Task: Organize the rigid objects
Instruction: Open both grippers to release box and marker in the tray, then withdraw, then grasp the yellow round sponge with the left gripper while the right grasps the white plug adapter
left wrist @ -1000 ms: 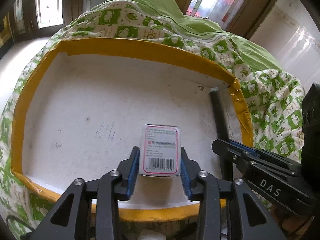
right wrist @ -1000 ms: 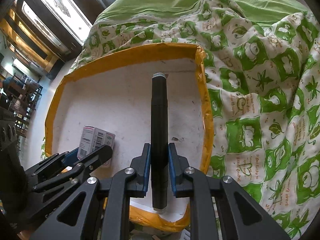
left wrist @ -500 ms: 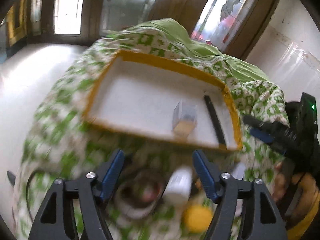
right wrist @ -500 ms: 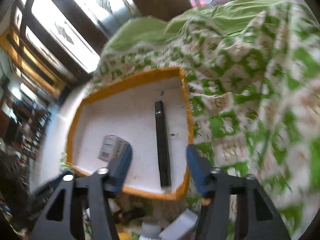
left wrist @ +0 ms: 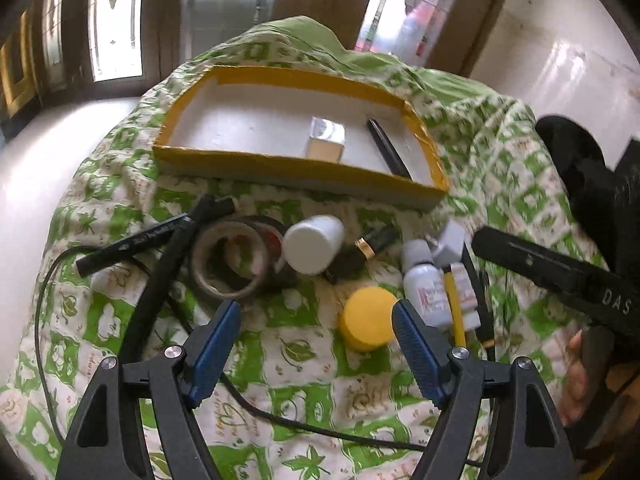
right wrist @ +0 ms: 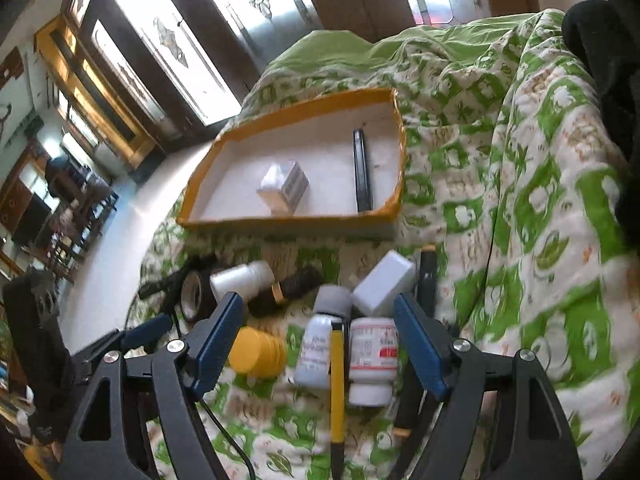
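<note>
A yellow-rimmed white tray [left wrist: 280,170] [right wrist: 288,222] lies on the green patterned bedspread. In it stand a small white box [left wrist: 326,142] [right wrist: 285,188] and a black pen [left wrist: 388,152] [right wrist: 362,172]. In front of the tray lie a tape roll [left wrist: 230,258], a white bottle [left wrist: 314,242] [right wrist: 242,278], a yellow round lid [left wrist: 368,322] [right wrist: 258,352], two small labelled bottles [left wrist: 424,286] [right wrist: 374,354], a yellow pencil [right wrist: 337,380] and a grey box [right wrist: 384,284]. My left gripper [left wrist: 318,344] is open and empty above the lid. My right gripper [right wrist: 320,340] is open over the small bottles.
A black cable [left wrist: 280,416] runs across the bedspread near the left gripper. Black markers [left wrist: 160,248] lie left of the tape roll. A black and gold tube [left wrist: 362,248] lies beside the white bottle. Windows and a white ledge [left wrist: 24,168] are behind and left.
Both grippers opened, letting go of the white box and the black pen in the tray, and pulled back toward me. The loose objects in front of the tray came into view.
</note>
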Demonstrator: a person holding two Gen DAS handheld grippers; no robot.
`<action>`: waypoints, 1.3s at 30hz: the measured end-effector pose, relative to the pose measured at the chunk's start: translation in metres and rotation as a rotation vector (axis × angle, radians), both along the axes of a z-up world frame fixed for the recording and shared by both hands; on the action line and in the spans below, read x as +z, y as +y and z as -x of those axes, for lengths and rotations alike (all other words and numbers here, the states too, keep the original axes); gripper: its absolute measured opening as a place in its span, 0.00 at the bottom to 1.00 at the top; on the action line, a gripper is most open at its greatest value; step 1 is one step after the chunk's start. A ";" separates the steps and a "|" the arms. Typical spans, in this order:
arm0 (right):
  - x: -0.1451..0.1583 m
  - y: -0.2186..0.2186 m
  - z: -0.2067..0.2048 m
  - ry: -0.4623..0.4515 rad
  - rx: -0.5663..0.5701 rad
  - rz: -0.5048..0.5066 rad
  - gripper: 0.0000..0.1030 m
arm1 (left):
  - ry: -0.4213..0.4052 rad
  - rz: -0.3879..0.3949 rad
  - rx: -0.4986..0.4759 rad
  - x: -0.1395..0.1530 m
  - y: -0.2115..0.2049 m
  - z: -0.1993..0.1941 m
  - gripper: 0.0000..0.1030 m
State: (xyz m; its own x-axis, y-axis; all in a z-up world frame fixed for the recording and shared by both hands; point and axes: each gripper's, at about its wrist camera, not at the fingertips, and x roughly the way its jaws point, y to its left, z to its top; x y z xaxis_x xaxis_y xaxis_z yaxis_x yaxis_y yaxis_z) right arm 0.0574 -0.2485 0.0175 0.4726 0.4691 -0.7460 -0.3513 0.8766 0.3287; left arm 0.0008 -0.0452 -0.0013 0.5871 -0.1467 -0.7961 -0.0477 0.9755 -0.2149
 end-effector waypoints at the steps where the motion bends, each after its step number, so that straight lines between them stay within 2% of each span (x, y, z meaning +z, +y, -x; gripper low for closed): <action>1: -0.001 0.001 0.000 -0.001 0.000 0.006 0.75 | 0.002 -0.008 -0.009 0.000 -0.002 -0.001 0.78; 11: -0.007 -0.005 -0.009 0.013 -0.038 0.004 0.75 | 0.054 -0.111 -0.168 -0.012 -0.046 -0.013 0.76; 13: -0.007 -0.005 -0.009 0.013 -0.038 0.005 0.75 | 0.083 -0.115 -0.180 -0.017 -0.050 -0.018 0.62; 16: -0.007 -0.006 -0.009 0.014 -0.038 0.002 0.74 | 0.144 -0.107 -0.179 -0.029 -0.052 -0.026 0.47; 18: -0.007 -0.006 -0.010 0.017 -0.040 -0.001 0.75 | 0.162 -0.091 -0.170 -0.032 -0.050 -0.029 0.41; 23: -0.009 -0.012 -0.017 0.054 -0.051 -0.038 0.72 | 0.128 -0.021 -0.127 -0.027 -0.036 -0.026 0.41; 28: -0.020 -0.026 -0.038 0.181 -0.065 -0.145 0.55 | 0.122 0.016 -0.111 -0.027 -0.029 -0.023 0.41; 30: -0.025 -0.028 -0.043 0.214 -0.083 -0.139 0.53 | 0.122 0.011 -0.116 -0.027 -0.030 -0.022 0.41; 36: -0.038 -0.016 -0.052 0.249 -0.107 -0.040 0.53 | 0.133 0.004 -0.117 -0.026 -0.030 -0.022 0.41; 39: -0.045 -0.014 -0.060 0.269 -0.125 -0.032 0.51 | 0.137 -0.002 -0.117 -0.028 -0.033 -0.025 0.41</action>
State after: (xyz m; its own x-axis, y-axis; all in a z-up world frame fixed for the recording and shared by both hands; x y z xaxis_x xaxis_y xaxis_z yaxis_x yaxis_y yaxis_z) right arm 0.1172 -0.2621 -0.0271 0.3152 0.4448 -0.8383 -0.1381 0.8955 0.4232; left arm 0.0259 -0.0781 -0.0290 0.4525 -0.2065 -0.8675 0.0378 0.9764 -0.2126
